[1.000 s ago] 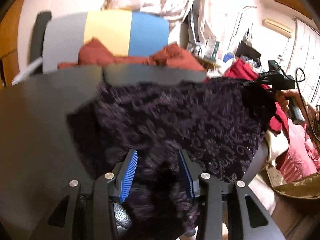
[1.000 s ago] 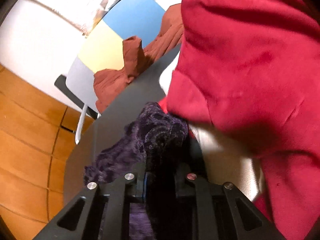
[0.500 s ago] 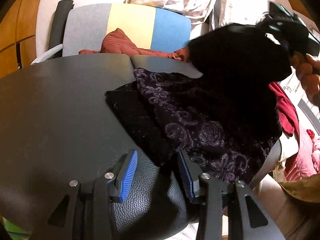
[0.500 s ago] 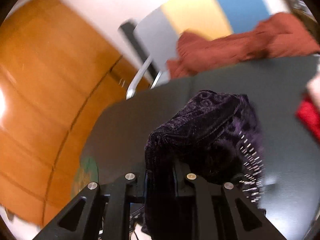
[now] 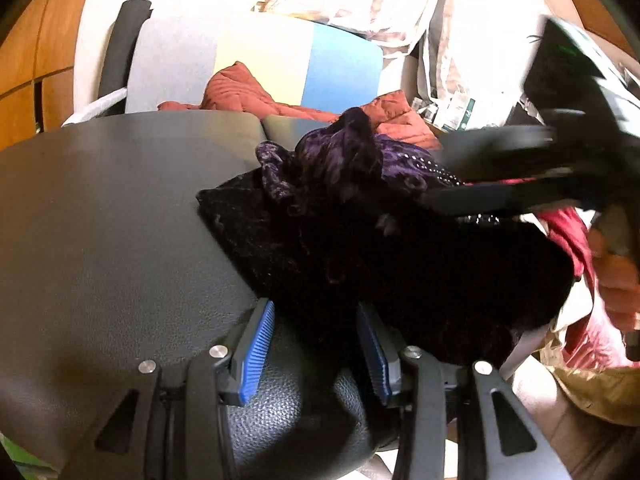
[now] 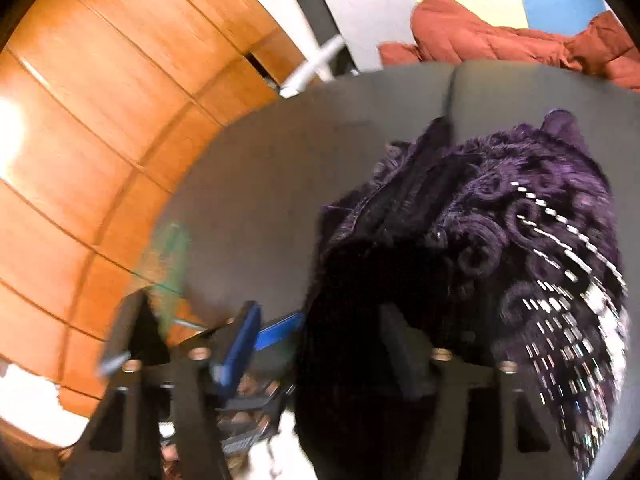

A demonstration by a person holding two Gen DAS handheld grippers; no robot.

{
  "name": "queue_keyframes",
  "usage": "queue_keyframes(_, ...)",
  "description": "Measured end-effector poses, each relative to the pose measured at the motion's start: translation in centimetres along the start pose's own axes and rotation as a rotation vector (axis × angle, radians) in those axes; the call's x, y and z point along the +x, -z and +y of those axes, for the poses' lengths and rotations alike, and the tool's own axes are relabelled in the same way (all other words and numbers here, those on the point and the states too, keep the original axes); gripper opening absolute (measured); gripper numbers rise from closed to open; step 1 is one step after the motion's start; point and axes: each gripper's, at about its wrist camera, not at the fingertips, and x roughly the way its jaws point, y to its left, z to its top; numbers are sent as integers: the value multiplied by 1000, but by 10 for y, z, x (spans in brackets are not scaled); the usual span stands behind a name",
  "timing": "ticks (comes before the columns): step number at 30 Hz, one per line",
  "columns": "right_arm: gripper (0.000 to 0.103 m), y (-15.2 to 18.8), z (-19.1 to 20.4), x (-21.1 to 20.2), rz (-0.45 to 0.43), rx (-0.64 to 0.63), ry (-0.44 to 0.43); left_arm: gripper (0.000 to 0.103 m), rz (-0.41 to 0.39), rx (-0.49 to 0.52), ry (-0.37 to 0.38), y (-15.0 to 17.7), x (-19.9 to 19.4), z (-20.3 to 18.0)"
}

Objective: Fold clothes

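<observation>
Left wrist cam: low and close over the dark table (image 5: 120,216), looking forward and down past its own blue pads (image 5: 256,352). Purple velvet garment (image 5: 360,240) begins between the jaws and spreads ahead and right; tricolour chair back (image 5: 256,60) beyond; right gripper (image 5: 508,168) enters from the right, blurred.

Right wrist cam: closer still, garment (image 6: 500,220) covering its right jaw, wood wall (image 6: 100,140) off the left jaw.

Shared: garment, table (image 6: 280,160), rust-red cloth (image 5: 248,92) (image 6: 480,40) and chair.

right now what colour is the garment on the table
Dark purple velvet garment with swirls and silver beading; clearest in right wrist view.
</observation>
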Motion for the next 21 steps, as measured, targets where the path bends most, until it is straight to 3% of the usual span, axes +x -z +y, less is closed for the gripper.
queue_keyframes(3,63,7,-7,-50,-139,6,-81,43,-30,-74,31,-4,-11,12)
queue_keyframes(4,61,3,-15,-59,-168,17,-44,43,-37,-103,45,-5,-14,16)
queue_keyframes(6,46,-7,-32,-74,-215,43,52,43,-47,-163,78,-5,-20,23)
queue_keyframes(8,37,-24,-53,-63,-178,75,130,43,-49,-197,103,-4,-24,25)
queue_keyframes(12,35,-52,-69,-7,-73,41,293,43,-45,-220,137,-1,-31,22)
queue_keyframes(14,35,-60,-62,23,-23,11,315,43,-42,-221,149,0,-34,20)
queue_keyframes(17,35,-67,-39,63,71,-72,224,43,-36,-223,145,2,-38,19)
queue_keyframes(19,35,-68,-19,74,102,-151,105,44,-34,-231,142,4,-40,19)
queue_keyframes(21,38,-61,-7,54,51,-197,-10,43,-37,-259,142,6,-43,24)
